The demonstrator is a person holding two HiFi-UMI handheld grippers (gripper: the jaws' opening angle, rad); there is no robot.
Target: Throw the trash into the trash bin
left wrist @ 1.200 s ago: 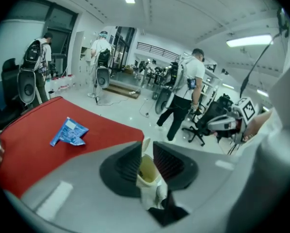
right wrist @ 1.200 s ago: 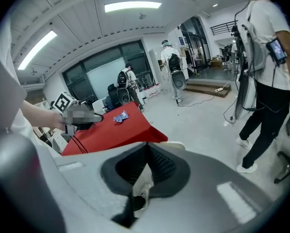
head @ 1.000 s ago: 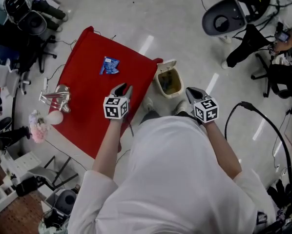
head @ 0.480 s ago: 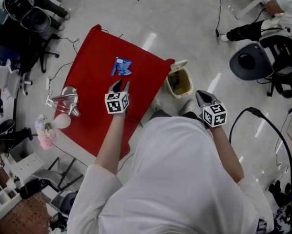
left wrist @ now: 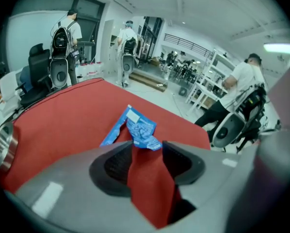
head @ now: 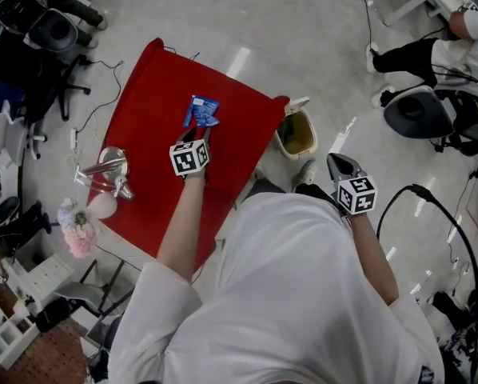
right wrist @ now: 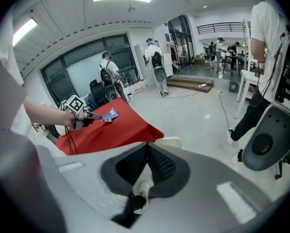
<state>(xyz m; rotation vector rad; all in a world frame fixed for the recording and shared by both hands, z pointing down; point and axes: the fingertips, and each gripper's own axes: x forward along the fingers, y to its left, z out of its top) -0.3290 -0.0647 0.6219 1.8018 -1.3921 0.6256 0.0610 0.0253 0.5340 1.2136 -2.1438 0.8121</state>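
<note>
Red-covered tabletop (head: 143, 126) fills the left of the head view, w/ a person in a white top (head: 303, 294) standing at its near-right corner, tongs in each hand. A small cream trash bin (head: 296, 133), lid open, sits on the floor just off the tabletop's right edge. The left tongs (head: 195, 134) reach over the red cover, jaws apart & just been opening, gripping nothing. The right tongs (head: 337, 160) hang over the floor near the bin, jaws closed & empty. The trash, a crumpled blue wrapper (head: 202, 111), lies on the tabletop right at the left tongs' tips.
</note>
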